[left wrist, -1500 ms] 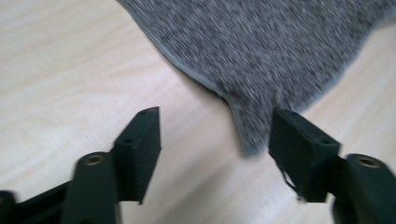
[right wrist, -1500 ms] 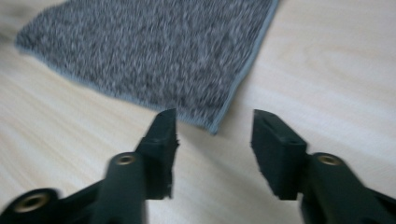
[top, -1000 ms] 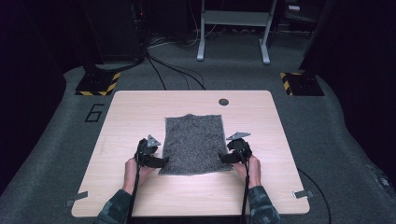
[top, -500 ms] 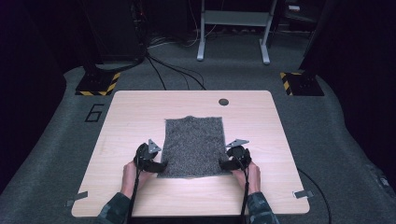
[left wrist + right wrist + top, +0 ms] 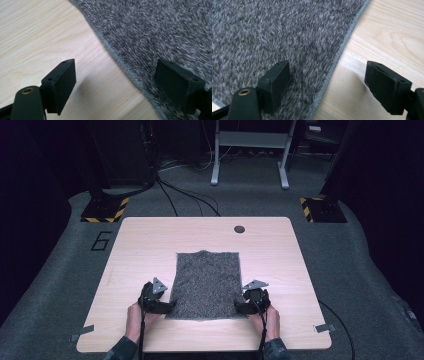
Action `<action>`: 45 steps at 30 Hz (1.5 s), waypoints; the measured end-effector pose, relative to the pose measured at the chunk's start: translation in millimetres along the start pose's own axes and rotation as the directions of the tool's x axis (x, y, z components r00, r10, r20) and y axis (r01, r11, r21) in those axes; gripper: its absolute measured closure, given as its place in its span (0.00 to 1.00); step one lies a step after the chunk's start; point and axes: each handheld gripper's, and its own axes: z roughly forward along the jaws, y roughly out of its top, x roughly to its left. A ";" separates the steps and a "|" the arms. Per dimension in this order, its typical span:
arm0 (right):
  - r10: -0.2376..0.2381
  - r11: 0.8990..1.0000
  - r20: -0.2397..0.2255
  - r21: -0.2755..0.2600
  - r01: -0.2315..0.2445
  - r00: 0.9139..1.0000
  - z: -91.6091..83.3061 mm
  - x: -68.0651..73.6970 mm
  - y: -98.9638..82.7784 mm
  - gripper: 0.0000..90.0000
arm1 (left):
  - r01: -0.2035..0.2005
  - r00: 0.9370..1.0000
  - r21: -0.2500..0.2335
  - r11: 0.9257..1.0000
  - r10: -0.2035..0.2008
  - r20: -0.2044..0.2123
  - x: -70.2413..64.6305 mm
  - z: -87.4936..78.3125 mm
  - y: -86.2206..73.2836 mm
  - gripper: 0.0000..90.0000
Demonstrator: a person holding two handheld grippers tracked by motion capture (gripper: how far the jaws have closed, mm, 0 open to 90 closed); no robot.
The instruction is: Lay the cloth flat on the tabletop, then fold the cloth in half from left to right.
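Grippers straddle my towel (image 5: 207, 280) near the table's front edge: left gripper (image 5: 167, 305) and right gripper (image 5: 240, 308) both apart, holding nothing.

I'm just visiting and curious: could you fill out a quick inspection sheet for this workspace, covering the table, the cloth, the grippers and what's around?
Surface: light wooden table, with a round dark hole near its far edge.
Job's things: grey fuzzy cloth lying flat, hemmed edge showing.
Clutter: nothing seen.
Grippers: left gripper at the cloth's near left corner, right gripper at its near right corner; both open, each with jaws either side of the cloth's edge, not pinching it.
Cables: one trails from each gripper toward the person; more run across the floor beyond the table.
Surroundings: grey carpet, two striped stand bases, a metal frame, dark room.
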 end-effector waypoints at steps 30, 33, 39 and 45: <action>-0.162 0.985 -0.199 -0.087 0.147 0.967 -4.9 93.1 55.4 0.13 | 0.143 0.986 -0.027 0.989 -0.140 0.091 83.5 36.5 77.3 0.10; -0.207 0.977 -0.231 -0.095 0.190 0.951 2.4 106.6 60.9 0.13 | 0.155 0.983 -0.035 0.987 -0.150 0.102 86.8 42.4 82.1 0.13; -0.242 0.970 -0.285 -0.089 0.226 0.928 17.1 133.4 68.8 0.14 | 0.170 0.977 -0.009 0.985 -0.167 0.135 95.7 61.3 93.9 0.15; -0.297 0.955 -0.336 -0.079 0.287 0.894 35.9 169.9 75.8 0.18 | 0.186 0.974 0.019 0.982 -0.187 0.128 101.5 81.9 97.5 0.19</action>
